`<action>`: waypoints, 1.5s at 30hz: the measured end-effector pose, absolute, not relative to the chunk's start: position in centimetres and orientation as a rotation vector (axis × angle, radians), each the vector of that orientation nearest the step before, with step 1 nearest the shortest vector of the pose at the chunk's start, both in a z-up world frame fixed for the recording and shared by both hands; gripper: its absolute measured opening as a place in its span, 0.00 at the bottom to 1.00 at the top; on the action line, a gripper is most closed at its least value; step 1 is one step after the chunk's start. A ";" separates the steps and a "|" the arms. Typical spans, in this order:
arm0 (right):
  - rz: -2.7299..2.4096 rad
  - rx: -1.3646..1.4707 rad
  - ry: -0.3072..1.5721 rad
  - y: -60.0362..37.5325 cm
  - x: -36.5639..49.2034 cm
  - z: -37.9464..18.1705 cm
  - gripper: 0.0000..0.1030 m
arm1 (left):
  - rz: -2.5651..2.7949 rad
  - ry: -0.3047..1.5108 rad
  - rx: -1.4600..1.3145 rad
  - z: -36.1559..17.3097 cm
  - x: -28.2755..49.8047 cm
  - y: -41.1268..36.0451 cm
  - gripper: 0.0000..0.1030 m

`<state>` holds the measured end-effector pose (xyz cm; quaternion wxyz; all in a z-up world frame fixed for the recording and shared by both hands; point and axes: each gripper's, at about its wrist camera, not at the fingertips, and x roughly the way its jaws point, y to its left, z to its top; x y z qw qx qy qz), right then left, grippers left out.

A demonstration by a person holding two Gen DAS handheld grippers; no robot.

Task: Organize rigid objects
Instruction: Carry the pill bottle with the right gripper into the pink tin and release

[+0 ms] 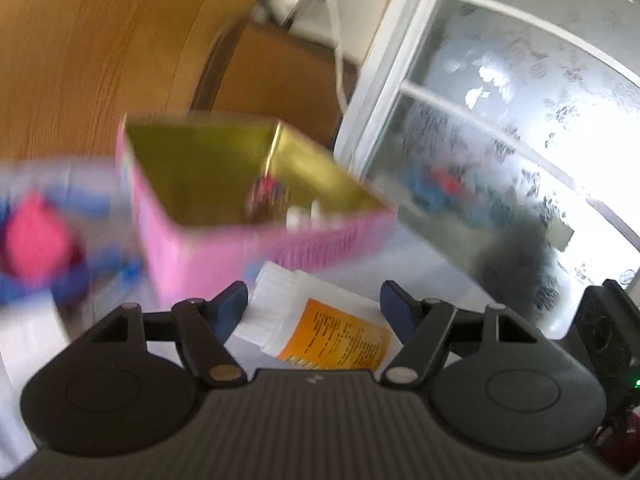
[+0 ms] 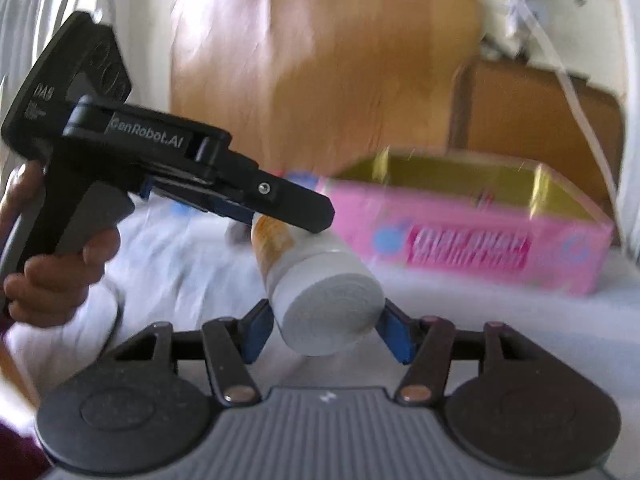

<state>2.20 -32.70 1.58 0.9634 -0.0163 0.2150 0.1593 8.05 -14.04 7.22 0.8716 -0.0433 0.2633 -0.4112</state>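
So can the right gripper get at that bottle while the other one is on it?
Probably yes. The left gripper has the bottle by its orange-labelled body, so the white cap sticks out free, and it sits right between the fingers of the right gripper.

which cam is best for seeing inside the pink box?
Left wrist. It looks down into the open pink box, showing its gold lining and a few blurred small items at the bottom. Right wrist shows mostly the box's printed outer side and only the upper inner walls.
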 end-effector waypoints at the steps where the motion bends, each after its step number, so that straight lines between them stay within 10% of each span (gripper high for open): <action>1: 0.305 -0.017 0.405 -32.9 2.7 2.3 0.55 | -0.855 0.510 -0.064 8.3 8.6 -14.7 0.72; 23: 0.122 0.012 0.411 -31.5 18.4 1.8 0.63 | -0.625 0.576 -0.018 6.8 23.4 -19.8 0.75; 40: 0.157 0.164 0.283 -31.6 9.2 2.4 0.63 | -0.536 0.475 -0.230 6.8 9.8 -4.0 0.75; 45: 0.291 0.097 0.362 -27.9 8.6 1.8 0.44 | -0.403 0.575 -0.269 3.2 7.8 0.9 0.75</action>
